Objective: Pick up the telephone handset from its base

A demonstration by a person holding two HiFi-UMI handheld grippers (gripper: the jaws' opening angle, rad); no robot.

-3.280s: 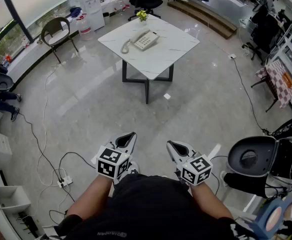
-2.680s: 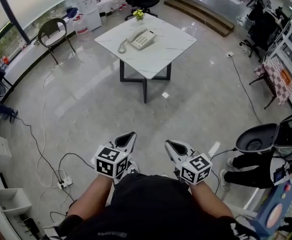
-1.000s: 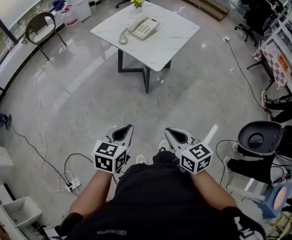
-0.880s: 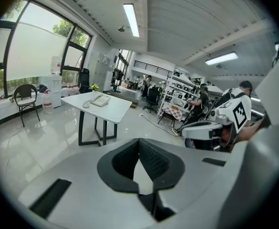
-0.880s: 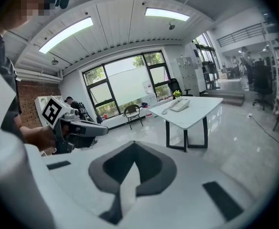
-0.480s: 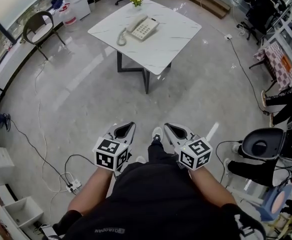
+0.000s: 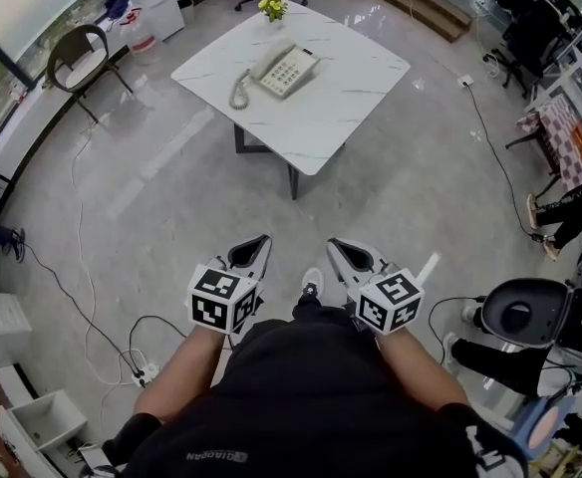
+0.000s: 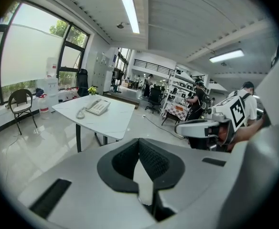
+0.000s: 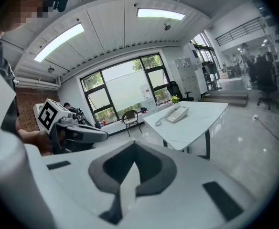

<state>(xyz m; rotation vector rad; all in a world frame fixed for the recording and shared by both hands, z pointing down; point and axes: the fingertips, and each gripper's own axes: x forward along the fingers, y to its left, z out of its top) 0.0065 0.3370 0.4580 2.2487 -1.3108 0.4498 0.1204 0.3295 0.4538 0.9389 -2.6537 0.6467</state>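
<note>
Head view: white table (image 7: 356,103) at twelve o'clock, well apart from both grippers. Telephone (image 7: 289,70) stands on it, handset (image 7: 239,88) at its eight o'clock edge; cradled or beside, cannot tell. Left gripper (image 7: 254,254) at seven o'clock, right gripper (image 7: 343,254) at five.

Left gripper view: jaws closed together, nothing between. Telephone at ten o'clock.

Right gripper view: jaws closed, empty. Telephone at one o'clock.

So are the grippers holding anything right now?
Nothing. The left gripper and right gripper are shut and empty; the telephone handset rests on its base, on the table ahead.
</note>
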